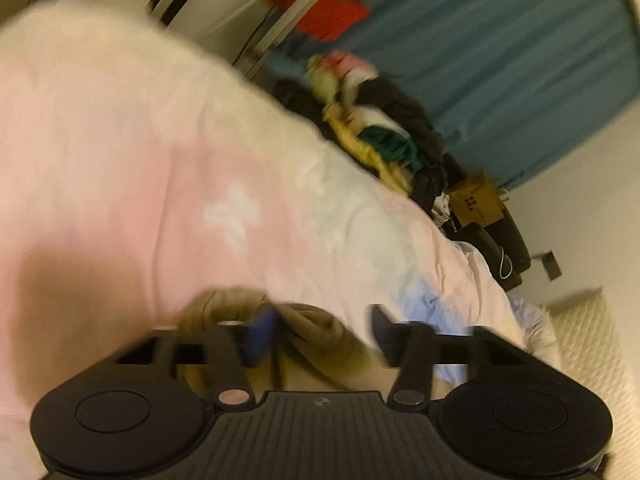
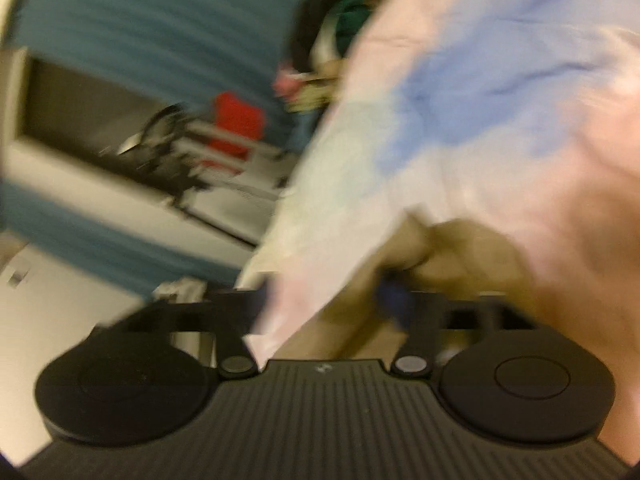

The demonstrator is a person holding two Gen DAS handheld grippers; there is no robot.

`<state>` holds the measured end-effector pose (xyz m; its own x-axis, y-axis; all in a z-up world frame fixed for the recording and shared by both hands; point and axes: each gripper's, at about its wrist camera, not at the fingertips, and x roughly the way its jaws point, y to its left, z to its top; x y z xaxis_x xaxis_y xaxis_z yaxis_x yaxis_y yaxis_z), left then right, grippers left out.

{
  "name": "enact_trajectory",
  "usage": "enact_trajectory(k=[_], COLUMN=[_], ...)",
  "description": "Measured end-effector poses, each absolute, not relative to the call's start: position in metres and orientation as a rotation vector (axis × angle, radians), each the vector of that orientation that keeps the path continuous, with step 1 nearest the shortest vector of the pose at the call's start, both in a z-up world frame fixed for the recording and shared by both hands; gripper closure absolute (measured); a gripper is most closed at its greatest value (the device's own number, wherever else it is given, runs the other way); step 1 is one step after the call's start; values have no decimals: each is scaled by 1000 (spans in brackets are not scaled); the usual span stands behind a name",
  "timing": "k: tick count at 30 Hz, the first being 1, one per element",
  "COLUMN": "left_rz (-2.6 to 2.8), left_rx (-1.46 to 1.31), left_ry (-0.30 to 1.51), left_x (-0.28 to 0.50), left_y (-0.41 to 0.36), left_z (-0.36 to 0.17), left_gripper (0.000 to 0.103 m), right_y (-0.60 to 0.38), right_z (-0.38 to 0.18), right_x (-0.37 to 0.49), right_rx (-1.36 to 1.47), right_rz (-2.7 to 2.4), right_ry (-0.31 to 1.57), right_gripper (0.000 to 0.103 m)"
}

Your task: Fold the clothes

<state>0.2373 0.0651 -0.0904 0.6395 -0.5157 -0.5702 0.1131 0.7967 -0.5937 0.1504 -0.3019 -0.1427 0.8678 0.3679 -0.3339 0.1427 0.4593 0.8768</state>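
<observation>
Fabric fills most of both wrist views: we see a pale pink garment (image 1: pixel 132 168) with white, mint and blue patches, blurred by motion. In the left wrist view it spreads across the left and centre of the frame and drapes down over the left hand-held gripper (image 1: pixel 320 332). A tan fold of cloth (image 1: pixel 316 328) lies bunched between and over the two fingers, with the blue pad of one finger (image 1: pixel 260 332) showing just beside it. We judge the fingers to stand apart, with cloth lying in the gap, but we cannot tell whether they press on it.

In the right wrist view the same garment (image 2: pixel 500 128) hangs across the upper right, its pink edge falling over the right hand-held gripper (image 2: pixel 328 304). Tan cloth (image 2: pixel 432 248) sits near the blue pad of the right-side finger (image 2: pixel 396 300); blur and the covering fabric hide the gap, so we cannot tell whether this gripper is spread or pinching.

Behind the garment in the left wrist view we note a heap of mixed clothes (image 1: pixel 380 128) in black, yellow, green and pink, a cardboard box (image 1: pixel 476 200) just beyond it, a teal curtain (image 1: pixel 500 60), a red item (image 1: pixel 332 12) near the top, and a white textured surface (image 1: pixel 588 344) at the lower right. The right wrist view shows the curtain (image 2: pixel 140 20) and the red item (image 2: pixel 236 124) again.
</observation>
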Motion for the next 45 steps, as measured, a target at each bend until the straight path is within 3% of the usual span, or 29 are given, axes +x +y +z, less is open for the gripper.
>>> enact_trajectory(k=[1,7,9,15,24,34,41,45], left_rz=[-387,-418,-411,-360,-301,-266,-274,-277], left_rx=[-524,-366,-311,-76,36,72,1,-215], left_ry=[779,730,738,723,711,714,822,882], left_x=[231,200,199,207,214,196,172,160], left_y=[63,44,34,0,-20,-20,-7,24], left_z=[-86,-79,-87,-120,-146,-143,-139,-120], left_gripper=[17,15,15,15,11,10,10,15], right_y=[-295,-249,-238,-234,-232,-229,-216,-228], right_z=[-137,-115,-111,-132,-159,-146,-151,-146], right_x=[147,132,132,152,170,133,118,101], right_rx=[1073,767,623,450,376,406,356,473], right_rz=[181,225,181,101,44,52,39,17], right_ry=[517,545,556,647,655,582,636,616], right_gripper=[16,17,37,48,49,46,47,48])
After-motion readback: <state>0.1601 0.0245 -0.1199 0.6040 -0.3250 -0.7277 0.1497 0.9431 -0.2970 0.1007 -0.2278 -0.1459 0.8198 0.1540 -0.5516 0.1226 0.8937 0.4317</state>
